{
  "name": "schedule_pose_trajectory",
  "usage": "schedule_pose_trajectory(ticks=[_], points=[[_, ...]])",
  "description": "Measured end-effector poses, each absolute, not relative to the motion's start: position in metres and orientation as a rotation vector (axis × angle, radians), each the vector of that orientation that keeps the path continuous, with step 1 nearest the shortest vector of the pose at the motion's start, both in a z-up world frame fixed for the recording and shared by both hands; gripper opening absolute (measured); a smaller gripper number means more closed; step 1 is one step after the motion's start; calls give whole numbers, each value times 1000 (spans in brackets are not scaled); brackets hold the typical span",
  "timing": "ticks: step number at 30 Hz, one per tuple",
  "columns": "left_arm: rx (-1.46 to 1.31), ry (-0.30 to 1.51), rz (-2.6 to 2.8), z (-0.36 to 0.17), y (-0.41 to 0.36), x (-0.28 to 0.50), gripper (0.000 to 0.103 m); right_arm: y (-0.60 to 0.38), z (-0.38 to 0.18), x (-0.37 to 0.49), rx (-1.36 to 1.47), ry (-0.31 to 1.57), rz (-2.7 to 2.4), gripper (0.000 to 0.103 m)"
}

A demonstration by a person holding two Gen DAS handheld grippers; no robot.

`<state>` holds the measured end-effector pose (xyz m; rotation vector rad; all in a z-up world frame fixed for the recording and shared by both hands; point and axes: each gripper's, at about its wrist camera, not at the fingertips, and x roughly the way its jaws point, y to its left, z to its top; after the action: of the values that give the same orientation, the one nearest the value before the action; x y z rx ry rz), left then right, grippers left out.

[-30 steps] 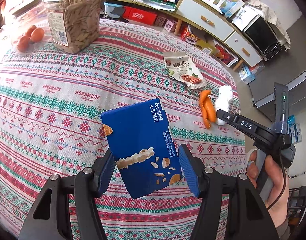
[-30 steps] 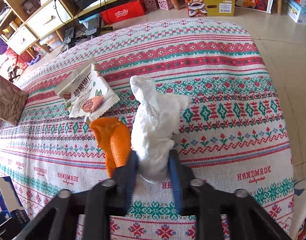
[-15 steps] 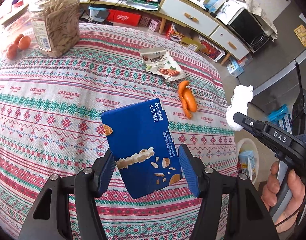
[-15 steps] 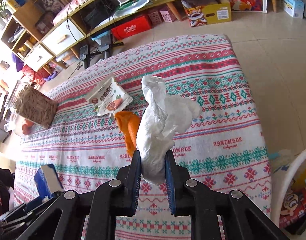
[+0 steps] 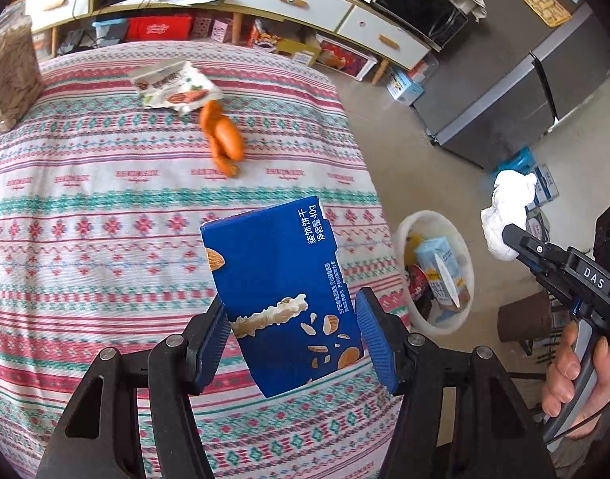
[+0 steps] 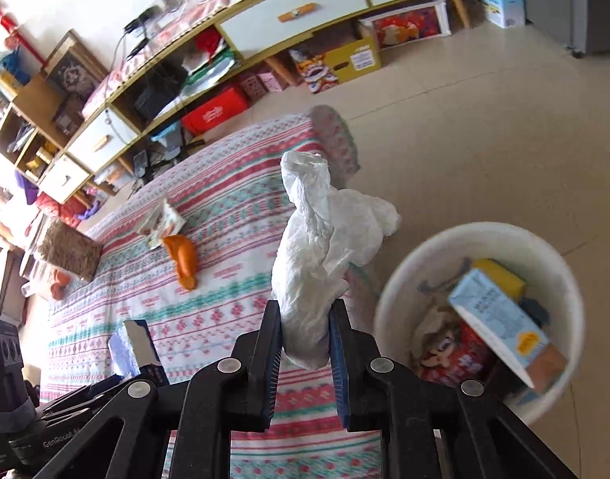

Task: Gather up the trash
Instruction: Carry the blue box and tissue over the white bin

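So one blue biscuit box (image 5: 281, 291) sits pinched in the left gripper (image 5: 293, 343), one crumpled white tissue (image 6: 320, 263) squeezed in the right gripper (image 6: 305, 359). One white bin (image 6: 480, 239) sits just right of that claw; beyond it, left, lie one orange peel (image 6: 183, 257) and one snack wrapper (image 6: 163, 221).

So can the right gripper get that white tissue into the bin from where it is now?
Probably yes. The right gripper is shut on the white tissue, the white bin sits open-topped on the floor just beside it, and nothing lies between. The bin already holds cartons, but there looks to be room.
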<state>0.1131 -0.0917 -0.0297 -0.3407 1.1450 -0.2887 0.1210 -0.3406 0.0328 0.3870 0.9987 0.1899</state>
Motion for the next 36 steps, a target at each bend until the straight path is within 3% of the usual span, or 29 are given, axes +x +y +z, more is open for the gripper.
schedule_pose_trajectory(ticks=[18, 30, 36], points=[[-354, 1234, -472, -66, -290, 155, 64, -428, 12, 107, 510, 1048, 98, 21], [-365, 1306, -428, -105, -322, 187, 66, -447, 1, 110, 517, 1079, 48, 21], [-366, 1263, -416, -93, -310, 194, 76, -445, -1, 113, 503, 1090, 61, 21]])
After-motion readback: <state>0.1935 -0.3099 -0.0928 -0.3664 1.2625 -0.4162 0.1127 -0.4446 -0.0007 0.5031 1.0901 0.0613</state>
